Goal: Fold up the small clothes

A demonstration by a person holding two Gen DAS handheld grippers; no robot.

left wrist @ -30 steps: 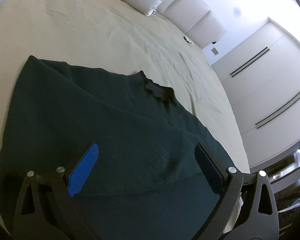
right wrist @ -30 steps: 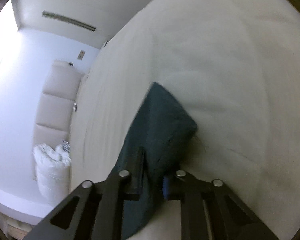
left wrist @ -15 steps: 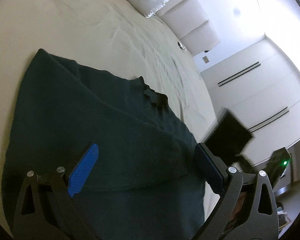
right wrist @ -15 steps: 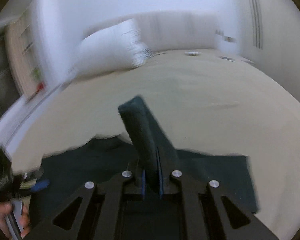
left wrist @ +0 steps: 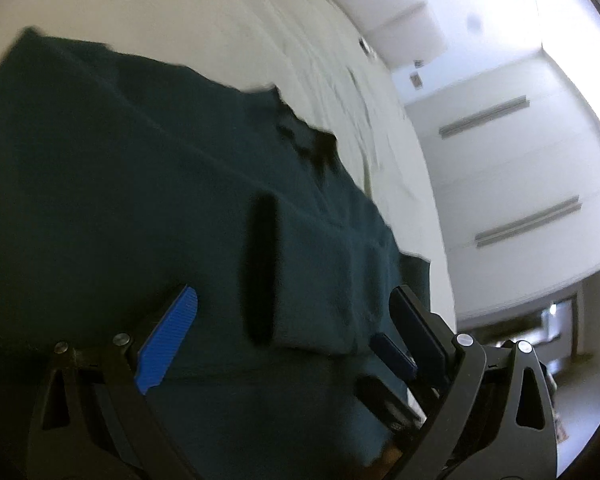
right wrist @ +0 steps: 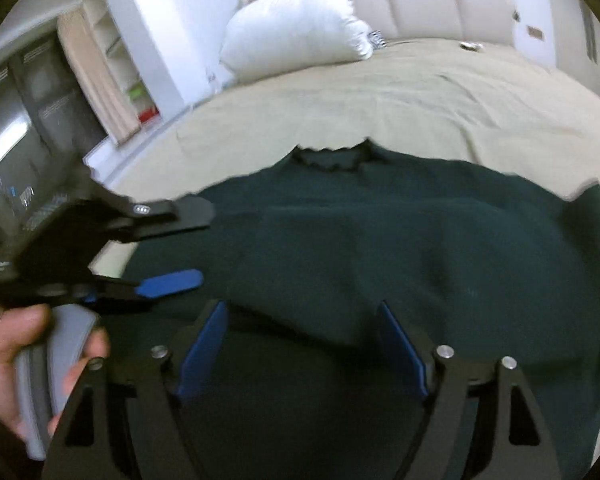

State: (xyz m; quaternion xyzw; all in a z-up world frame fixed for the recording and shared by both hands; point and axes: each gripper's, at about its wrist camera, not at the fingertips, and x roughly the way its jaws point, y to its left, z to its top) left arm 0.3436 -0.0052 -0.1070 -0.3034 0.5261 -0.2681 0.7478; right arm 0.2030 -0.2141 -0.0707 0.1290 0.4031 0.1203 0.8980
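A dark green shirt (left wrist: 148, 184) lies spread on the beige bed, neck opening (right wrist: 328, 158) toward the pillow, with a folded layer across its middle (right wrist: 380, 264). My left gripper (left wrist: 294, 300) is open just above the shirt, holding nothing. It also shows at the left of the right wrist view (right wrist: 188, 240), held by a hand. My right gripper (right wrist: 302, 312) is open over the shirt's near edge and empty. Its fingers (left wrist: 392, 354) show at the lower right of the left wrist view.
The beige bed sheet (right wrist: 400, 96) stretches beyond the shirt. A white pillow (right wrist: 296, 28) leans on the padded headboard (right wrist: 444, 4). White wardrobe doors (left wrist: 512, 184) stand beside the bed. Shelves and a curtain (right wrist: 100, 76) are at the far left.
My right gripper carried a fold of the shirt over the body, then opened and let it go. The fold now lies on the shirt. My left gripper stayed open and dropped closer.
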